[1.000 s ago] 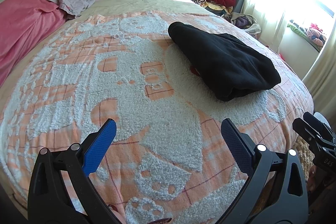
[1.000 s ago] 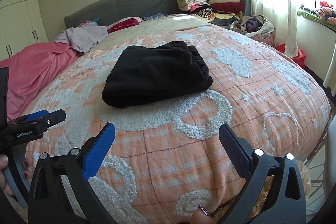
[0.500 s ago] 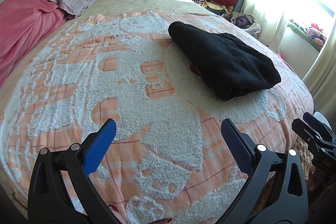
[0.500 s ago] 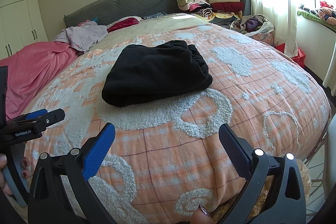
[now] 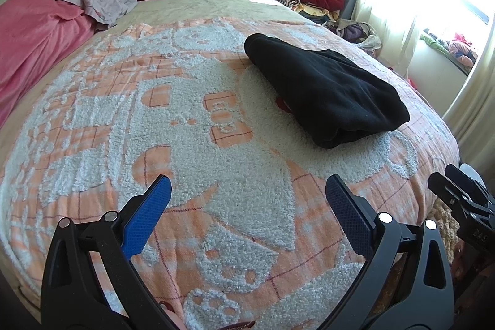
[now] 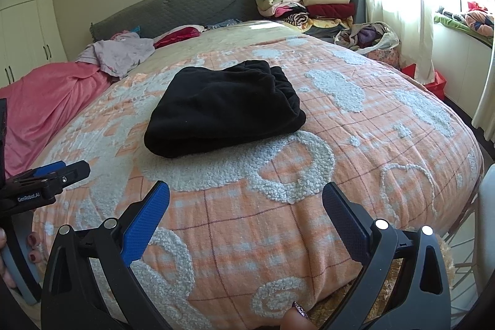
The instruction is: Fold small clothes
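Two grippers, left (image 5: 247, 190) and right (image 6: 246, 197), stay spread wide and empty, unmoved since before. Black folded garment (image 6: 222, 107) lies unchanged on the bedspread (image 6: 309, 206), nothing blocking it; clothes stack (image 6: 309, 0) beyond.

Almost nothing differs. In the right wrist view the folded black fleece garment (image 6: 222, 109) sits a touch lower and nearer the left edge than a second ago, and the left claw (image 6: 62, 172) shows slightly higher.

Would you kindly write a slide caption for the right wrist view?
Open right hand-held gripper hovers near the bed's foot, facing a folded black garment on the orange patterned blanket.
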